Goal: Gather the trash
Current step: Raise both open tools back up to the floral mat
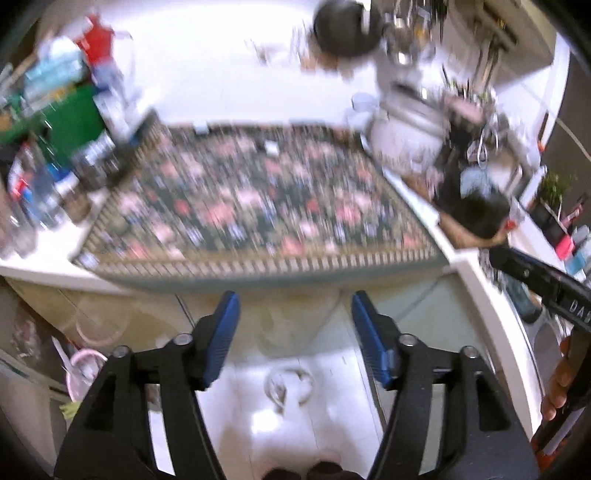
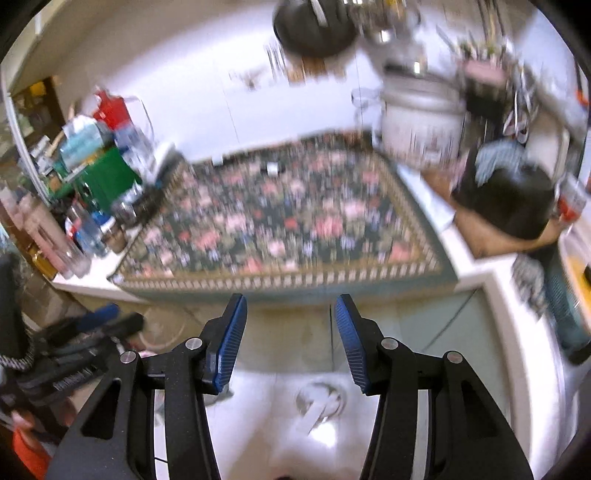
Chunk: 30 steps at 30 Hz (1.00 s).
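Observation:
Everything is smeared by motion blur. My left gripper (image 1: 294,299) is open over the counter's near edge, with nothing between its blue pads. My right gripper (image 2: 290,299) is also open and holds nothing. A floral mat (image 1: 258,199) covers the counter ahead, and a small white scrap (image 1: 272,147) lies on its far part; the right wrist view also shows this scrap (image 2: 272,168). Another white bit (image 1: 201,127) sits at the mat's far edge. Below the grippers a white crumpled ring-like thing (image 1: 290,384) lies on a white surface, seen too in the right wrist view (image 2: 319,402).
Bottles and a green box (image 1: 74,114) crowd the counter's left end. A white cooker (image 1: 406,133) and a black rounded object (image 1: 476,214) stand at the right. A black pan (image 1: 345,27) hangs on the far wall. A hand (image 1: 557,387) holds the other gripper's handle at the right edge.

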Each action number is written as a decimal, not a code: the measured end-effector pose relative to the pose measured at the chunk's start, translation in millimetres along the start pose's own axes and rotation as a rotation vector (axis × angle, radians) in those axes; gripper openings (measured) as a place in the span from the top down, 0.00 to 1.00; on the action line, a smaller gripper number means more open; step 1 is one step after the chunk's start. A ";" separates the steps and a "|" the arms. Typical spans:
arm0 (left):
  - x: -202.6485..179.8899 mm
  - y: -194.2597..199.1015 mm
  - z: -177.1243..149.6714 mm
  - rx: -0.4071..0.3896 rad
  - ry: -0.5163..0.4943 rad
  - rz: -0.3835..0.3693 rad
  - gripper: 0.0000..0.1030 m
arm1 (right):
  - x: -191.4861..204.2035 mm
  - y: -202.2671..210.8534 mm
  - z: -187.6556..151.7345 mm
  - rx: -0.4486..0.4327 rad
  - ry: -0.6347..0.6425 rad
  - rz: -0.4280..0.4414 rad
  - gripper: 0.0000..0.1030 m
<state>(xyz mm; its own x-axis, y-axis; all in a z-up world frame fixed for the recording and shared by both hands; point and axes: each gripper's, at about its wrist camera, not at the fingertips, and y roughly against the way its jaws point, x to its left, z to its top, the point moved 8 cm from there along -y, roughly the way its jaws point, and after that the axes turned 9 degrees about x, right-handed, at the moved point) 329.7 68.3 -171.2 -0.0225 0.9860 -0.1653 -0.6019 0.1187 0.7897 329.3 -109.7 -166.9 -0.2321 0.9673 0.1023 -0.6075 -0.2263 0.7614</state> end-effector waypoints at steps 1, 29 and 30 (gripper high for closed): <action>4.5 13.4 7.4 -0.035 0.006 0.010 0.32 | 5.0 0.9 7.3 -0.015 0.004 -0.003 0.55; 74.3 14.1 252.7 -0.298 0.244 0.294 0.06 | -22.3 -93.2 218.7 -0.080 0.282 0.159 0.49; 81.7 8.3 261.6 -0.291 0.249 0.310 0.06 | -20.9 -101.3 223.4 -0.071 0.283 0.166 0.49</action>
<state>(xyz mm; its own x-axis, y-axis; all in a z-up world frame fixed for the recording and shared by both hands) 531.6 180.5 -23.6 -0.4045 0.9076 -0.1128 -0.7339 -0.2485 0.6321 565.4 -81.4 -103.1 -0.5283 0.8485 0.0313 -0.5930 -0.3951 0.7016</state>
